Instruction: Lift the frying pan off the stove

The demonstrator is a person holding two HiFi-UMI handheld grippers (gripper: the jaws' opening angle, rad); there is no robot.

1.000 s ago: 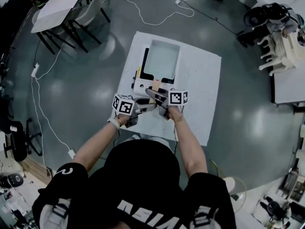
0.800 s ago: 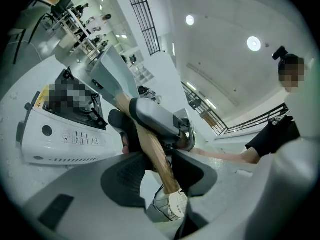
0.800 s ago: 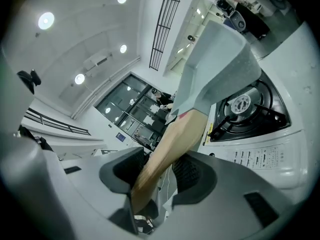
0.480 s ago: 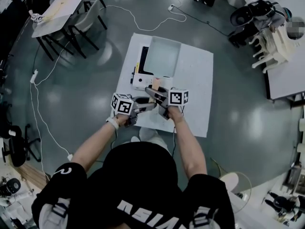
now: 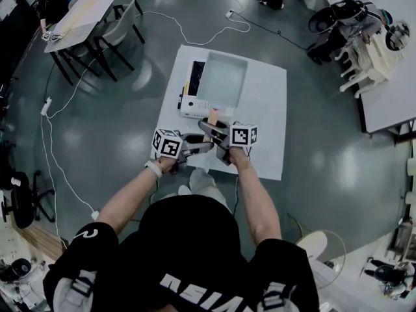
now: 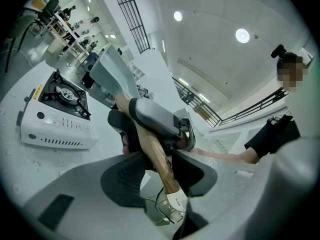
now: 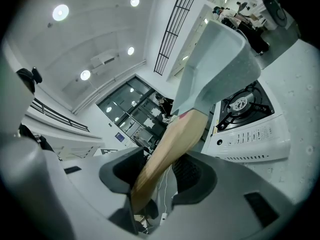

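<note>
A pale, square frying pan point(image 5: 222, 78) with a wooden handle point(image 5: 212, 117) hangs tilted above a white portable stove point(image 5: 192, 106). Both grippers clamp the handle. My left gripper point(image 5: 195, 147) holds its near end, and my right gripper point(image 5: 218, 137) grips just ahead of it. In the left gripper view the handle point(image 6: 152, 149) runs up between my jaws point(image 6: 160, 176) to the pan point(image 6: 112, 74); the stove point(image 6: 60, 114) lies below left with its burner bare. In the right gripper view the handle point(image 7: 170, 149) passes through my jaws point(image 7: 157, 176) to the pan point(image 7: 220, 59), with the stove point(image 7: 250, 124) at the right.
The stove stands on a white mat point(image 5: 266, 129) on a grey floor. A table with chairs point(image 5: 84, 12) is at the far left, a white cable point(image 5: 195, 28) crosses the floor behind the mat, and stacked white chairs point(image 5: 374, 57) are at the right. A person point(image 6: 280, 124) stands nearby.
The mat, stove and pan have drifted slightly up the head view. Both grippers keep their hold on the handle and stay in about the same place.
</note>
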